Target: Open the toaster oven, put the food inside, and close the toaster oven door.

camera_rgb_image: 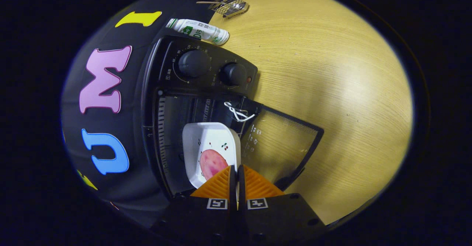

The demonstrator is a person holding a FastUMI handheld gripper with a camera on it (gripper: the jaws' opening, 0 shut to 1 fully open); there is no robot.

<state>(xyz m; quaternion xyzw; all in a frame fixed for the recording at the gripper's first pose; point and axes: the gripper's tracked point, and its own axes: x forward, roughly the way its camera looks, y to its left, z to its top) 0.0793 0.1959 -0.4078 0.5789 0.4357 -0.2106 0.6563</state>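
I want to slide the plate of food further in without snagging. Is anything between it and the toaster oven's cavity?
Nothing visible blocks it. The hand-held gripper is shut on the rim of the white plate, which already sits partly inside the toaster oven. The door is open, swung clear toward the table.

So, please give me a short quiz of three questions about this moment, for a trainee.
1. True or false: the toaster oven door is open.
2. What do the gripper fingers pinch? A) the white plate with food B) the bottle C) a knob
3. Fill in: the plate is partly inside the ____.

Key: 1 true; 2 A, the fingers are closed on the plate's near rim; 3 toaster oven.
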